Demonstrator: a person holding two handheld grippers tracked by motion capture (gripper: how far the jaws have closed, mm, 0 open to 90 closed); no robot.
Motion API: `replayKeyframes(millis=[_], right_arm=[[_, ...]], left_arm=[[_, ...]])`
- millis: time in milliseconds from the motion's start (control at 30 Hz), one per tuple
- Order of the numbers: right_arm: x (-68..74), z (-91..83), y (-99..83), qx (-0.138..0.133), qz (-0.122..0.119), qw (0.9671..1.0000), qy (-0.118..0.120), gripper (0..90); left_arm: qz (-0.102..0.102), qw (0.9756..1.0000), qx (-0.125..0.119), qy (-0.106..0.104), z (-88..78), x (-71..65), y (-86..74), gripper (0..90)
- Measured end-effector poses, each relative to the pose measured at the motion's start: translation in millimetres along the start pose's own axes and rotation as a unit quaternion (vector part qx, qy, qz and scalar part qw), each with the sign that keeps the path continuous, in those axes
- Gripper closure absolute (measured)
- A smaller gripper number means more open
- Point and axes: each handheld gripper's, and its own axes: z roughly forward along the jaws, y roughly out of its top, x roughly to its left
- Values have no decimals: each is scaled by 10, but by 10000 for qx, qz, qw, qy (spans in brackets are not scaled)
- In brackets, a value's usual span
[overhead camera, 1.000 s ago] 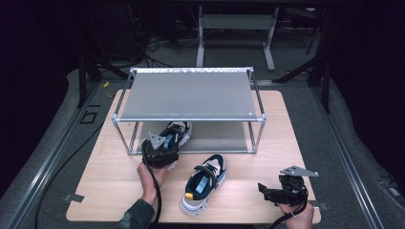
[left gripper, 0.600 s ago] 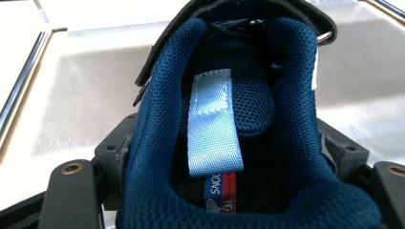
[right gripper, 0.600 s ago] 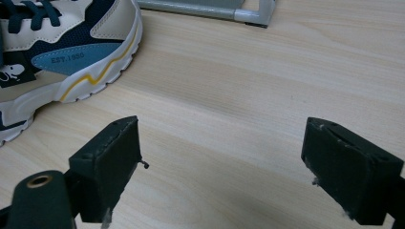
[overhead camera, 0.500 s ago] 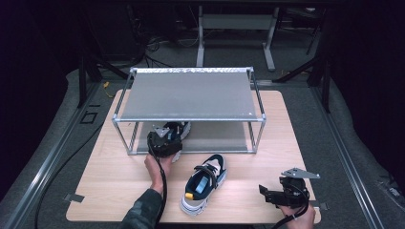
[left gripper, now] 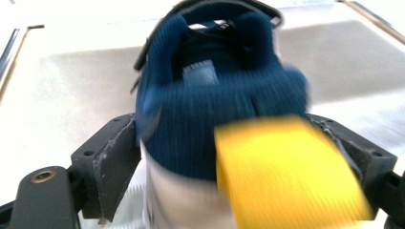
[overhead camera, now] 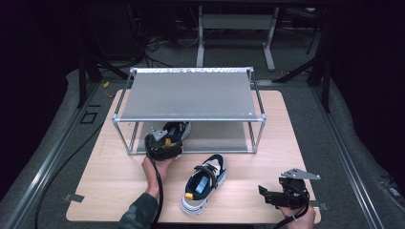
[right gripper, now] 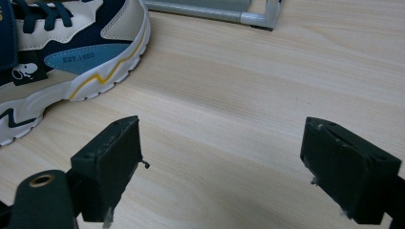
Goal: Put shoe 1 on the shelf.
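A wooden counter (overhead camera: 114, 186) carries a two-level metal rack (overhead camera: 191, 98) toward twelve o'clock, its upper shelf bare. The left hand-held gripper (overhead camera: 164, 144) sits at the rack's front edge, around ten o'clock from the counter's middle, with its jaws clamped on the heel of a navy and white sneaker (left gripper: 210, 114); a yellow pull tab hangs at the heel between the jaws in the left gripper view. In the high view the held sneaker's toe points under the upper shelf, onto the lower shelf (overhead camera: 219, 136), so the grip at the heel reads as a way to slide the shoe in toe first. That lower shelf holds only this one shoe, part way in. A second sneaker (overhead camera: 203, 183) of the same colours lies on the bare counter near six o'clock, toe toward one o'clock, apart from both grippers and probably waiting its turn. The right hand-held gripper (overhead camera: 279, 195) rests low at about four o'clock, jaws spread wide with nothing between them, well clear of the rack; in its own view the second sneaker lies beside its left jaw, not touching.
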Motion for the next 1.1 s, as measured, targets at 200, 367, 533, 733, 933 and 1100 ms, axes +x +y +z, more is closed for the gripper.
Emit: replayKeyframes(millis=[200, 367, 533, 733, 933, 1100], right_arm=[[10, -1, -10, -16, -17, 10000, -27, 146], [10, 3, 2, 17, -50, 10000, 45, 150], [-3, -11, 21, -7, -50, 10000, 34, 153], [5, -10, 22, -37, -52, 9999, 81, 157], [27, 18, 34, -59, -62, 9999, 83, 160], [55, 30, 56, -27, -99, 9999, 92, 159]], left_arm=[[-118, 9999, 64, -98, 13, 41, -48, 252], [-168, 9998, 13, -52, 70, -19, -21, 260], [-146, 9999, 12, 16, 153, -94, 16, 263], [-206, 9997, -11, 122, 245, -180, 52, 268], [-165, 9997, 61, 174, 337, -219, 103, 268], [-218, 9994, 83, 243, 410, -266, 130, 268]])
